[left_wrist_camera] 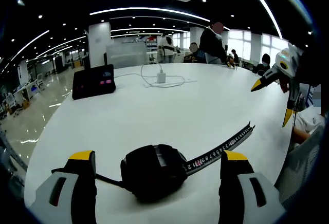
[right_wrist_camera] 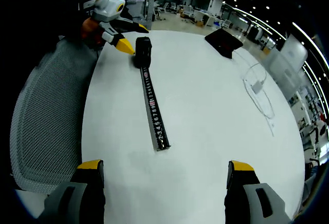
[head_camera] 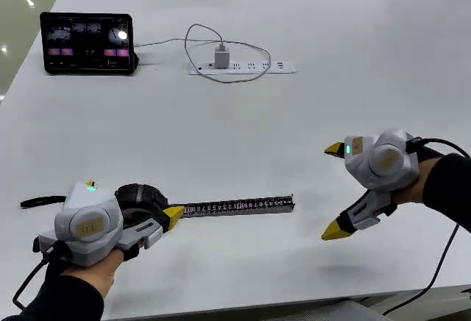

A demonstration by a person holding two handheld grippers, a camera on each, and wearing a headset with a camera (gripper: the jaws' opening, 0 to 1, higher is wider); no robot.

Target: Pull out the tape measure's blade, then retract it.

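Note:
The black tape measure case [head_camera: 140, 200] lies on the white table [head_camera: 243, 137] at the front left. Its blade [head_camera: 239, 206] is drawn out to the right and lies flat, ending in a hook [head_camera: 292, 203]. My left gripper [head_camera: 149, 207] is open and straddles the case [left_wrist_camera: 154, 170], with a jaw on either side and a gap to each. My right gripper [head_camera: 333, 190] is open and holds nothing; it hovers right of the blade's hook. In the right gripper view the blade [right_wrist_camera: 153, 106] runs from the hook [right_wrist_camera: 163, 146] back to the case [right_wrist_camera: 143, 51].
A dark tablet [head_camera: 88, 43] stands at the back left, and a white power strip [head_camera: 243, 67] with a charger and looped cable lies behind the middle. The case's black strap [head_camera: 40, 202] trails left. The table's front edge is close below both grippers.

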